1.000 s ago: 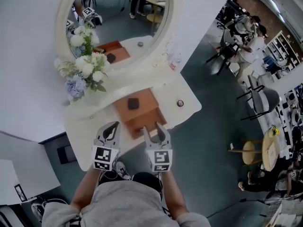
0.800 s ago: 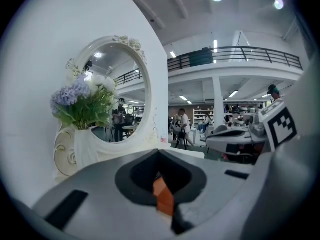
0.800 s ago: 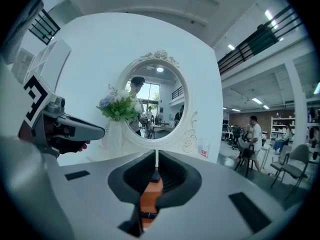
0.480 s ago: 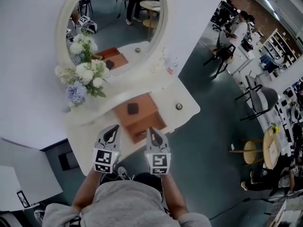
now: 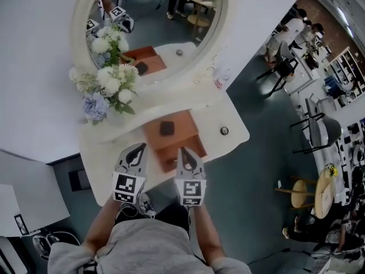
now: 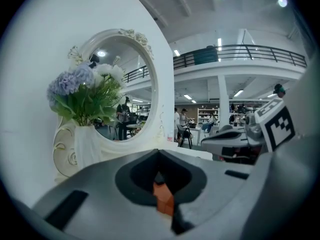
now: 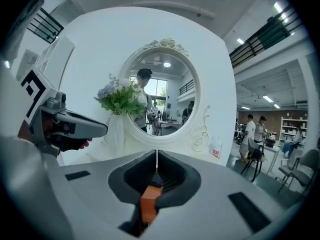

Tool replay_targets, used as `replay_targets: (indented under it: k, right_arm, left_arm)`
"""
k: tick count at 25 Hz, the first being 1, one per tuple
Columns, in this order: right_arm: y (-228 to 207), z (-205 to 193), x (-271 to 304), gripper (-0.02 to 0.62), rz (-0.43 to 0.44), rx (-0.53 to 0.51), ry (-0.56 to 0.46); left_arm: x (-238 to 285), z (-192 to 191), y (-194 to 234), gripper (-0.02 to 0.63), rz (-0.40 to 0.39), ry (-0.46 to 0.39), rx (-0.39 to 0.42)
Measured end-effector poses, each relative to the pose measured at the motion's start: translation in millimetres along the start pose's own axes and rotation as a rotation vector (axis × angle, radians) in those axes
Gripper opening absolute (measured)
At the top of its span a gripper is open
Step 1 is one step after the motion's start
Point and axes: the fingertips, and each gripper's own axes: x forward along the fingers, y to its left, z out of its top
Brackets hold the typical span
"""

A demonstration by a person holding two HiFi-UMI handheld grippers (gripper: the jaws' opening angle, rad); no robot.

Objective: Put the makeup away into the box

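A white dressing table (image 5: 96,160) fills the centre of the frame, with an oval mirror (image 5: 162,24) at the upper left. A bunch of flowers (image 5: 108,84) stands left of the brown box (image 5: 183,131), whose edges run skewed to the frame. The left gripper (image 5: 138,147) and right gripper (image 5: 183,151) hover at the box's lower edge, both closed and empty. The makeup (image 5: 166,128), a flat black squarish case with no clear long side, lies on the box top. A small bottle (image 5: 218,83) stands to the upper right and a round pot (image 5: 224,131) to the right.
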Motion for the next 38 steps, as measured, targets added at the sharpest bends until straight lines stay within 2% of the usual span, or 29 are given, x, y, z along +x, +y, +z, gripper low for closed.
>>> replay_targets:
  k: [10,21,25,29,33,38]
  right_arm:
    - [-12.5,-32.0,63.2,0.02,0.192,-0.033,0.08]
    - [-17.1,-87.1,130.6,0.029,0.439,-0.105,0.204]
    - [-6.8,-106.1,148.6,0.226,0.583,-0.141,0.261]
    - [-4.0,-121.5,164.9,0.314,0.655,-0.205,0.29]
    - [4.3,-135.0,176.7,0.351,0.744,-0.237,0.33]
    - [14.4,-145.9,181.0,0.356,0.812,-0.334,0.354]
  left_arm:
    - [32.5,-31.2,9.7,0.0,0.164,0.086,-0.094]
    - [65.7,-69.9,21.6,0.0,0.33,0.171,-0.203]
    - [73.9,-82.5,27.2,0.0,0.373,0.197,-0.234]
    - [76.3,-92.9,31.3,0.0,0.411,0.211,-0.263]
    - [75.3,-104.6,35.9,0.0,0.444,0.226,-0.287]
    - [69.4,-114.4,40.5,0.0,0.482,0.238,-0.31]
